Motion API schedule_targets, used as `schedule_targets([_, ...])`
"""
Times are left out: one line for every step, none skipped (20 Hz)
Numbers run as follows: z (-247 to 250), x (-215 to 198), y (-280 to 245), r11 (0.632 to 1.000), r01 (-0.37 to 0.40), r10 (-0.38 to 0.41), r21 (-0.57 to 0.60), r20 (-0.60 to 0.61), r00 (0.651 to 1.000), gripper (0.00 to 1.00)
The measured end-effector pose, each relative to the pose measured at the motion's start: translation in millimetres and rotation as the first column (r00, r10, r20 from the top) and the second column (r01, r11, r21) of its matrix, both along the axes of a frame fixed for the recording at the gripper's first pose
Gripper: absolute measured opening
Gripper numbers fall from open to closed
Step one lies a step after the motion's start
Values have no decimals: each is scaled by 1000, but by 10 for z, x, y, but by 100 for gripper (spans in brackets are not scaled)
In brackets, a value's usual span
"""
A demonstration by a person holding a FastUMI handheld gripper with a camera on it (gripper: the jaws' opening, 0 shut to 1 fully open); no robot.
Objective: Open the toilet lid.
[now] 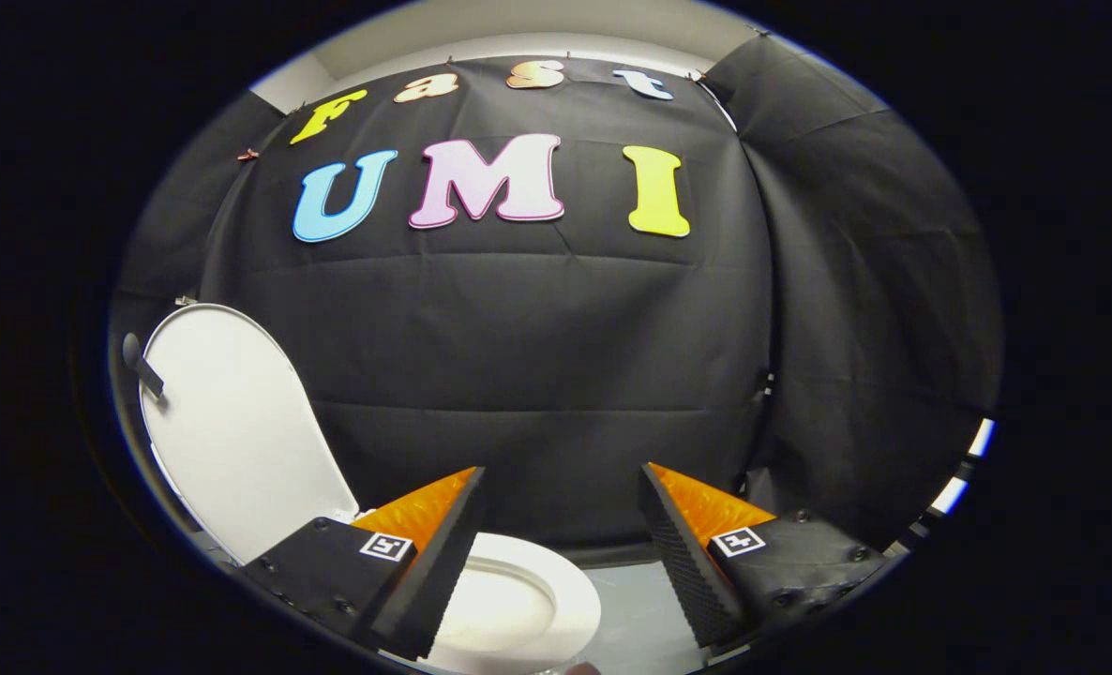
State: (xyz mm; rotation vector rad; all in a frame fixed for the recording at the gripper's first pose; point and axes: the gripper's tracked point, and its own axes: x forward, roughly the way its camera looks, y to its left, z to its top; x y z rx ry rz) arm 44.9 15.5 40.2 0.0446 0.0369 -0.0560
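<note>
1. The tool (pixel 561 483) has its two fingers spread wide apart, with an empty gap between them; they pinch nothing and touch nothing.
2. The toilet lid (pixel 232 427) stands raised, off to the left of the left finger and well beyond it, tilted back and leaning slightly away from the bowl.
3. The lid's white inner face is turned toward the camera, and its lower edge runs down behind the left finger's base.
4. A small dark handle-like piece (pixel 142 364) sticks out at the lid's upper left edge; what it is cannot be told.
5. The toilet seat (pixel 570 600) lies flat below the lid, a white ring partly hidden by the left finger.
6. The bowl opening (pixel 500 609) shows inside the ring, just under and to the right of the left finger.
7. The front of the seat reaches into the lower part of the gap between the fingers, but lies below them, apart from both.
8. The floor (pixel 636 614) beside the toilet is pale grey and shows between the seat and the right finger.
9. A black cloth wall (pixel 537 375) hangs behind the toilet and folds round on the right side.
</note>
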Motion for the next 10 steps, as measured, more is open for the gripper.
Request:
schedule_targets([-37,0,2,1000,-3,4,14,-8,1000,100])
schedule_targets([-83,10,2,1000,-5,5,20,-21,1000,100])
schedule_targets([-101,-6,-14,1000,-1,2,27,-28,1000,100])
schedule_targets([-80,-23,-38,999,3,-3,34,-21,1000,100])
schedule_targets([-63,-34,-42,999,3,-2,39,-14,1000,99])
schedule_targets([-76,-34,-43,999,6,-5,40,-15,1000,99])
schedule_targets([-86,-30,-44,999,10,-9,37,-14,1000,99])
schedule_targets([-98,-29,-18,999,2,-1,41,-19,1000,99])
schedule_targets([-134,-35,9,999,-2,3,43,-30,1000,99])
schedule_targets([-165,-37,25,999,-5,7,43,-35,999,99])
